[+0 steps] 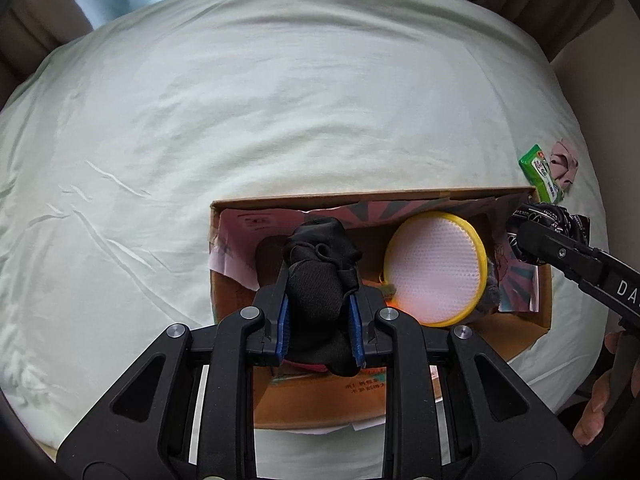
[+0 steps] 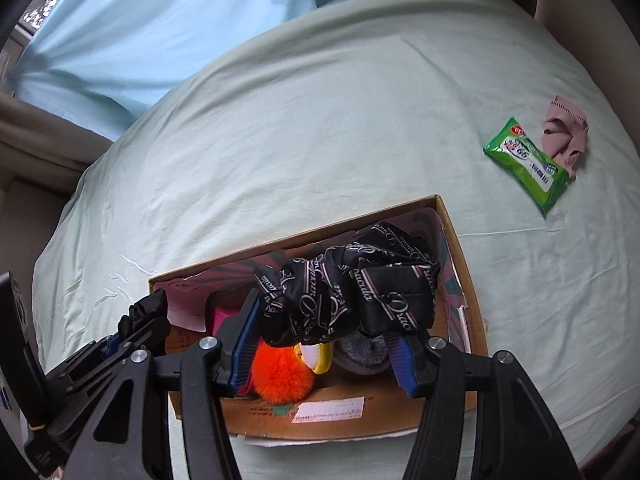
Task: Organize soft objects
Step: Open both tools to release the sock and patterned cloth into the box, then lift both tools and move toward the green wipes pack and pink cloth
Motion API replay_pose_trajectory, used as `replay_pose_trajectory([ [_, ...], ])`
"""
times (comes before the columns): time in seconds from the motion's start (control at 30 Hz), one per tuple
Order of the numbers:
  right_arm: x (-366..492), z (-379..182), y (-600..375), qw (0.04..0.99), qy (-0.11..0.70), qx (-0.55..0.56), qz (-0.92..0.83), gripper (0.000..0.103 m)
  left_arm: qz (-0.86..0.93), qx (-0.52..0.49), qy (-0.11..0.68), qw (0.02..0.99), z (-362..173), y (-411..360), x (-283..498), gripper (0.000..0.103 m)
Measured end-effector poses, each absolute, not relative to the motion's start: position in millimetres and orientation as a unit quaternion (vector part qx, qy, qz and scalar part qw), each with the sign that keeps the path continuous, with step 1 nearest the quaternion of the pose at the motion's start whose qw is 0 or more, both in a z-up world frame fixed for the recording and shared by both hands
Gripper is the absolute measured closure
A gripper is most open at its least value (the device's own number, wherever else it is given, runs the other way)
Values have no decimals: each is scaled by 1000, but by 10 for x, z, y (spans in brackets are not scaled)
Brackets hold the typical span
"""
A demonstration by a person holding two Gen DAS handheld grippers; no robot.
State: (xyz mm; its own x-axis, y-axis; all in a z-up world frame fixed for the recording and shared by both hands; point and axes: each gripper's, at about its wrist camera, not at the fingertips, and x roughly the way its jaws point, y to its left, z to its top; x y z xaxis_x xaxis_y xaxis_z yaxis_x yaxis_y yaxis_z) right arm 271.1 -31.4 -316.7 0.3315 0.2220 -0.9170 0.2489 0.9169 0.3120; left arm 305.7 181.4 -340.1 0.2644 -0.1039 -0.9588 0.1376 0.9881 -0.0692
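Note:
An open cardboard box [image 1: 224, 204] lies on the bed; it also shows in the right wrist view [image 2: 452, 220]. My left gripper [image 1: 318, 300] is shut on a black sock bundle [image 1: 316, 280] and holds it over the box's left part. My right gripper [image 2: 324, 332] is shut on a black patterned cloth [image 2: 348, 296] over the box's right part; the cloth also shows in the left wrist view [image 1: 552, 220]. In the box lie a yellow-rimmed round white pad [image 1: 434, 266], an orange pompom [image 2: 278, 376] and a grey fuzzy item [image 2: 364, 354].
A green wipes pack [image 2: 526, 160] and a pink crumpled cloth [image 2: 566, 132] lie on the pale green sheet [image 2: 280, 140] to the right of the box. Brown padded bed edges [image 1: 24, 32] and a light blue curtain [image 2: 140, 20] bound the far side.

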Motion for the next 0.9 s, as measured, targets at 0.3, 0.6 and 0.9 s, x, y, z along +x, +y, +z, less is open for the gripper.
replay_pose_trajectory([
  [0.3,2933,-3412,-393,758,613,223,-11,18,-97,30,618,780,-3538,1670,3045,0],
  [0.6,2881,-3381,-427,757,614,225,-5,7,-88,31,621,778,-3494,1698,2884,0],
  [0.9,2698,-3049,-360,782,590,203,8,7,-78,35,578,812,-3007,1790,2719,0],
])
